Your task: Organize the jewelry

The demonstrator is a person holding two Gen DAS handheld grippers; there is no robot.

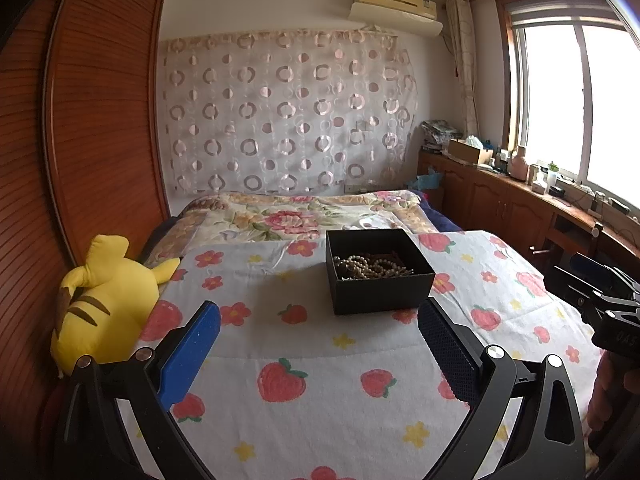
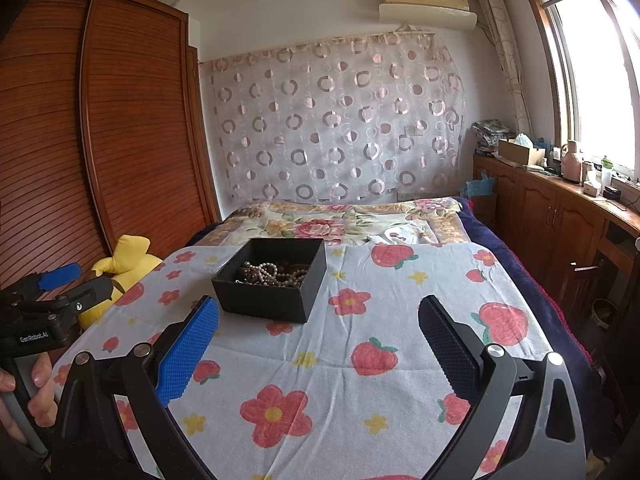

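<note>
A black open box (image 1: 380,280) sits on the strawberry-print blanket (image 1: 304,360) on the bed. It holds a tangle of pearl and dark bead necklaces (image 1: 372,266). The box also shows in the right wrist view (image 2: 272,280), with the beads (image 2: 272,272) inside. My left gripper (image 1: 320,312) is open and empty, held above the blanket just short of the box. My right gripper (image 2: 320,312) is open and empty, also short of the box and to its right. Each gripper shows at the edge of the other's view, the right one (image 1: 600,300) and the left one (image 2: 52,288).
A yellow plush toy (image 1: 104,304) lies at the bed's left edge against the wooden wardrobe (image 1: 80,120). A floral quilt (image 1: 288,216) covers the far half of the bed. Wooden cabinets (image 2: 560,208) with clutter run along the window on the right.
</note>
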